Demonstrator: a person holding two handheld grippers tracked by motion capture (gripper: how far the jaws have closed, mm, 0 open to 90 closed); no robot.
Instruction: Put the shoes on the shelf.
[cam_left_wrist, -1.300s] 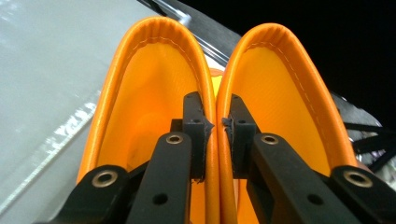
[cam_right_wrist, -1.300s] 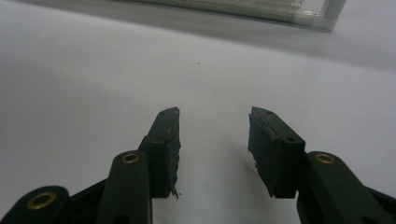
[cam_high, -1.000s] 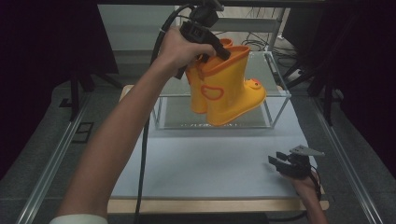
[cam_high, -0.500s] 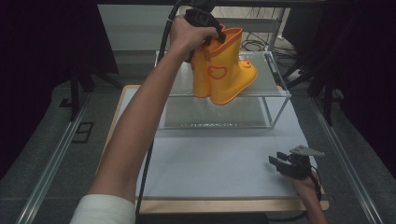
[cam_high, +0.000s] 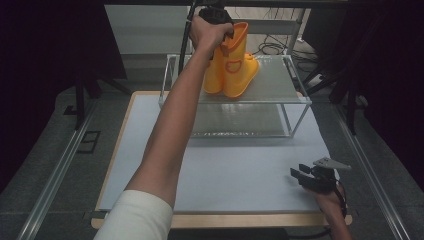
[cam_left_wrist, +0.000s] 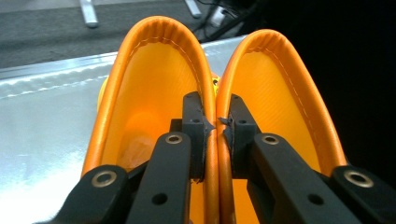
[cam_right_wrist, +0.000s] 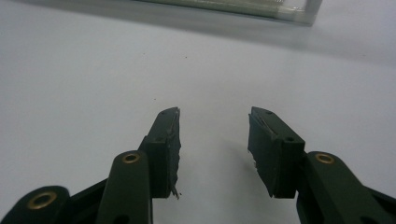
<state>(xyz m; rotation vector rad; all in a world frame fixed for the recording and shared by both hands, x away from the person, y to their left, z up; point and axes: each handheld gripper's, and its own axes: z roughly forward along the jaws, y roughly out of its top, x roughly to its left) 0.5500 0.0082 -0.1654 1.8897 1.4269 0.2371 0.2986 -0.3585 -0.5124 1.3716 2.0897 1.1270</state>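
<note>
High view: the pair of glossy orange rubber boots (cam_high: 232, 62) stands on the clear rack's metal top shelf (cam_high: 272, 82), not yet released; left gripper view: left gripper (cam_left_wrist: 216, 127) pinches both adjoining cuffs; right gripper view: right gripper (cam_right_wrist: 214, 140) rests open, empty, above the white table mat (cam_right_wrist: 93, 70).

Between my left fingers: two glossy orange rubber boots (cam_high: 232, 65). Under them, one clear glass-walled rack (cam_high: 295, 100). One white sheet (cam_high: 240, 170) beneath my right fingers.
</note>
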